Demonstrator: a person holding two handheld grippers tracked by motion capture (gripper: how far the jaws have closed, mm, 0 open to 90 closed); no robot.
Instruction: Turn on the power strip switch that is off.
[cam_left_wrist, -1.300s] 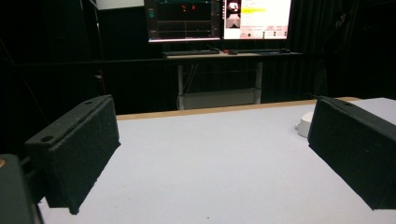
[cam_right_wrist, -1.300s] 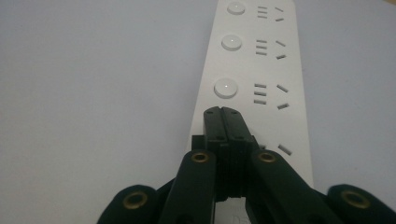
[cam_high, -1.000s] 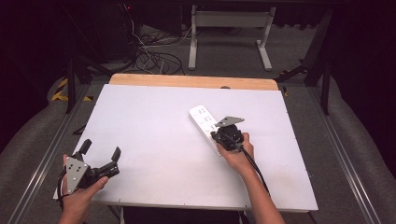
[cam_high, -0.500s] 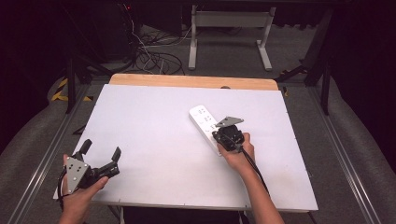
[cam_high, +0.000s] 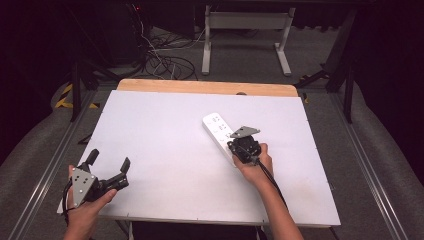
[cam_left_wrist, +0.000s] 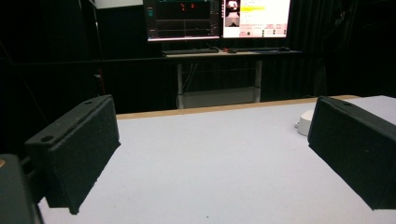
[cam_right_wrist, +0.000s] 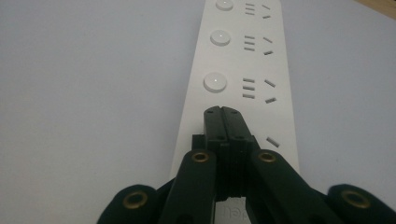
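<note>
White power strip (cam_high: 220, 134) lies diagonally on the desk (cam_high: 165, 130), right of centre. Right gripper (cam_right_wrist: 222, 112) has jaws pressed together, empty, tips resting over the strip's near end just below 1 round button (cam_right_wrist: 215, 82). Left gripper (cam_high: 107, 166) sits at the desk's near left corner, jaws wide, empty.

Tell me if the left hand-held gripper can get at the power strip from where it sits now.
Probably yes. The left hand-held gripper is open at the table's near left corner, and only bare white table lies between it and the power strip, though the right hand-held gripper sits on its near end.
</note>
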